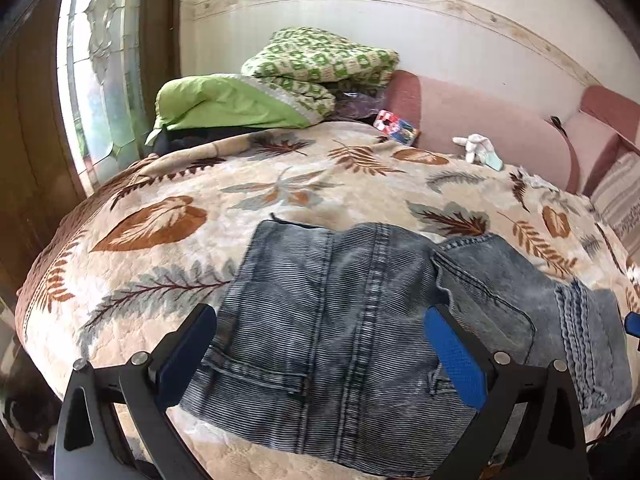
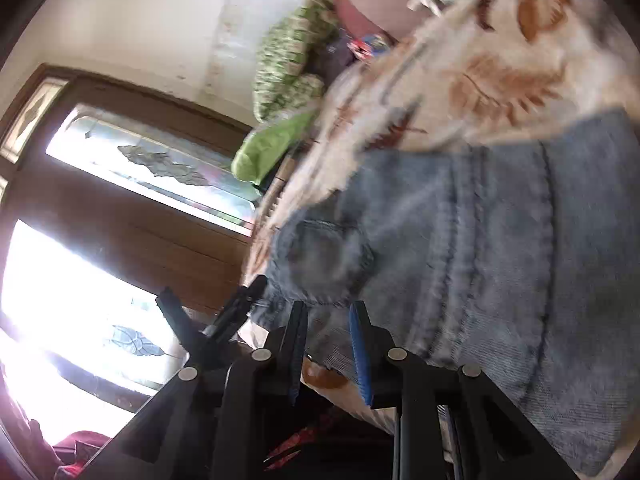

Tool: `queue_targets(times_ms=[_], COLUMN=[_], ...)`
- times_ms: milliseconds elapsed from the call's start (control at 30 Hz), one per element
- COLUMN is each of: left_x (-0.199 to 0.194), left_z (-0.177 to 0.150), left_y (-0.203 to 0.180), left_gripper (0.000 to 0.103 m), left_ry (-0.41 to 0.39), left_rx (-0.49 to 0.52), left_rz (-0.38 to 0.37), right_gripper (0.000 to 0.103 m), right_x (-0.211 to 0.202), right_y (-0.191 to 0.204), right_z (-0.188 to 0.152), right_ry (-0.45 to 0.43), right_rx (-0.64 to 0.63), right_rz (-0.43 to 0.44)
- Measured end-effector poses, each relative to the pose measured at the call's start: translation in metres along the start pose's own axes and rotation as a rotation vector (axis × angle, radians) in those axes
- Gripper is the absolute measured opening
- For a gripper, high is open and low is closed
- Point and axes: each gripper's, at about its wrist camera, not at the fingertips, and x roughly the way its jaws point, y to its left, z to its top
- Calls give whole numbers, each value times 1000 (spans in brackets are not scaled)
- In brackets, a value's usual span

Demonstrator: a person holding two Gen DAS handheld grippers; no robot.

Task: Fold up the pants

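Blue-grey jeans lie folded into a short stack on a leaf-patterned blanket, near its front edge. My left gripper hovers over them, open wide, one blue pad on each side and nothing pinched. A blue fingertip of the right gripper pokes in at the right edge. The right wrist view is rolled and blurred. There the right gripper sits at the jeans' near edge with a narrow gap between its pads. Denim shows in the gap, and the pads do not press on it.
Green patterned quilts and a green pillow are piled at the back. A pink cushioned backrest runs behind, with a white cloth and a colourful packet beside it. A wooden frame with glass panes stands left.
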Motion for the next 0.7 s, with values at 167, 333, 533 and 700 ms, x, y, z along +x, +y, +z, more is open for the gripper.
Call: queue_targets(times_ms=[167,333,533,700], left_x=[-8,-12,3,3], left_z=[8,13,5,-3], left_y=[48,89,99,90], left_gripper=[103,103,103,103], left_ry=[32,95,214,216], left_rx=[-184,-353,-500,-468], left_rz=[41,44,-16,-11], right_gripper=[56,60,60,60], right_x=[28,42,29,26], right_y=[27,8,14,19], right_z=[13,-1,-7,-11], right_ry=[-31,50,27,18], right_rx=[-135,-117,-180,-210], right_rz=[61,30,-7,-26])
